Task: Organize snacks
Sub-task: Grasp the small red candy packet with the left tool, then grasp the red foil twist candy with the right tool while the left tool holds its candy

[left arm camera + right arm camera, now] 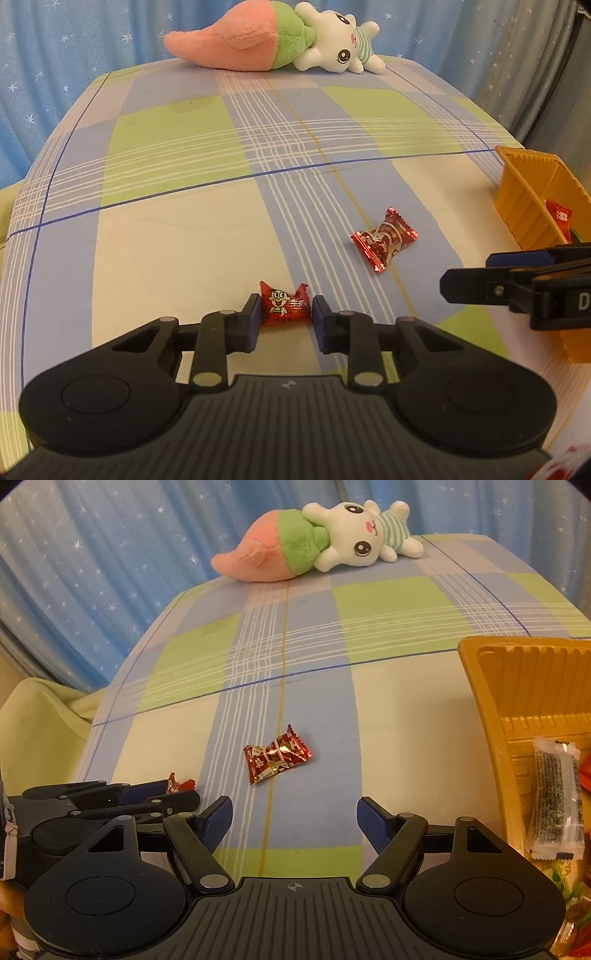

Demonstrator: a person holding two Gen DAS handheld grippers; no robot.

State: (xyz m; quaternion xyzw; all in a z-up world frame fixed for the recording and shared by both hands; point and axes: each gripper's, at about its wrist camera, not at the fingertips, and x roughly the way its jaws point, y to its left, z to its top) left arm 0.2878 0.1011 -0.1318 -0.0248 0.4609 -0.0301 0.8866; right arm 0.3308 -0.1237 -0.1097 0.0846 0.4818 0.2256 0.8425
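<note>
My left gripper [285, 314] is shut on a small red candy with a cartoon face [284, 308], low over the checked cloth; it also shows at the left of the right wrist view [177, 788]. A second red foil candy [384, 240] lies on the cloth ahead and to the right, also seen in the right wrist view [277, 755]. My right gripper [294, 821] is open and empty, short of that candy. The orange tray [491, 701] at the right holds several snacks, among them a clear packet of dark snack [556, 797].
A pink-and-green plush with a white bunny [280, 37] lies at the far edge of the table. Blue starred curtains hang behind. The orange tray [524, 195] sits at the right edge, with a red packet [559, 218] inside. A yellow cloth [37, 720] lies at the left.
</note>
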